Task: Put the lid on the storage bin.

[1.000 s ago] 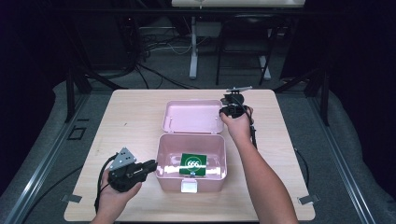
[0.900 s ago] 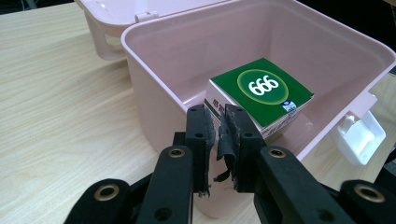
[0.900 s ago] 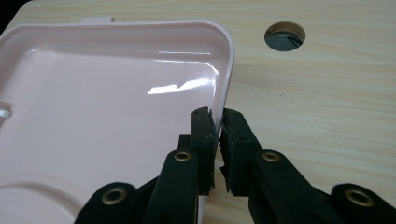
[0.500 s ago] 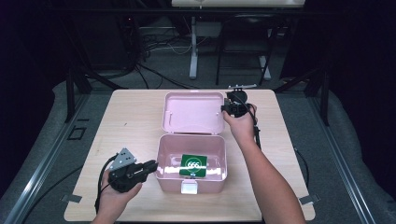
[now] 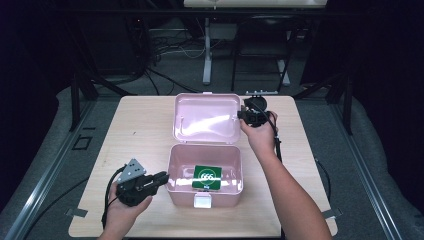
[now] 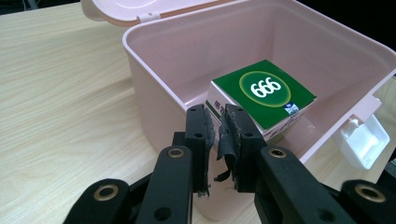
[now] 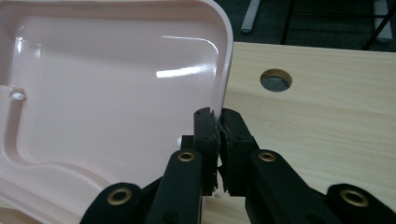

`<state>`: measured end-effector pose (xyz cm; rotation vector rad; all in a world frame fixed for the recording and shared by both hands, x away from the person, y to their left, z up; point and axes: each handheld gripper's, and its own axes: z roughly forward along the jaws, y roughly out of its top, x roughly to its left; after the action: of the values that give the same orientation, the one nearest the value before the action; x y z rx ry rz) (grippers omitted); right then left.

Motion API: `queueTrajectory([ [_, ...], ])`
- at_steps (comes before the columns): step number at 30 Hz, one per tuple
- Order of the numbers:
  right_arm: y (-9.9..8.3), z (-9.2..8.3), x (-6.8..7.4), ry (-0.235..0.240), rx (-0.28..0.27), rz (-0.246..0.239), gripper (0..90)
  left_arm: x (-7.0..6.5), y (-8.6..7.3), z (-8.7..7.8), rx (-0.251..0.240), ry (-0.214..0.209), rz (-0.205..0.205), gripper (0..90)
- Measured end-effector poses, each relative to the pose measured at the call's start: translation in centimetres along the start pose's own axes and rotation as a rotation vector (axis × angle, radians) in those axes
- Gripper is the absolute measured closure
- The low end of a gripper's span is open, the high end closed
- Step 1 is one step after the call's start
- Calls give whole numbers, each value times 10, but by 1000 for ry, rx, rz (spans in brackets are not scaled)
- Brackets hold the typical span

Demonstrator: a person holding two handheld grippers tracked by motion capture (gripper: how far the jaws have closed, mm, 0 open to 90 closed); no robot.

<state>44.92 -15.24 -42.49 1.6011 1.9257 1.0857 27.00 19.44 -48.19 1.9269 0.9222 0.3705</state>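
Sitting at mid-frame in the high view, a pink box (image 5: 205, 176) rests on the worktop (image 5: 135, 130), its lid (image 5: 207, 118) raised behind it and a green carton (image 5: 207, 177) inside. The left hand-held gripper (image 5: 161, 176) at lower left touches the box's left wall; the right hand-held gripper (image 5: 243, 115) meets the lid's right edge.

Left gripper view: jaws clenched on the box's near wall (image 6: 154, 107), the carton (image 6: 261, 95) beyond.

Right gripper view: jaws pinch the lid's edge (image 7: 223, 79).
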Motion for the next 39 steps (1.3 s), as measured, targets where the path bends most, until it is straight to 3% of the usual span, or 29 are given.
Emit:
queueTrajectory([
  [11,-4,-20,4,30,-69,-8,872,0,0,0,0,1,-3,800],
  [23,-9,-38,8,40,-111,-51,875,0,0,1,-1,4,-6,797],
  [39,-22,-57,10,72,-170,-66,878,0,0,1,-1,7,-9,797],
])
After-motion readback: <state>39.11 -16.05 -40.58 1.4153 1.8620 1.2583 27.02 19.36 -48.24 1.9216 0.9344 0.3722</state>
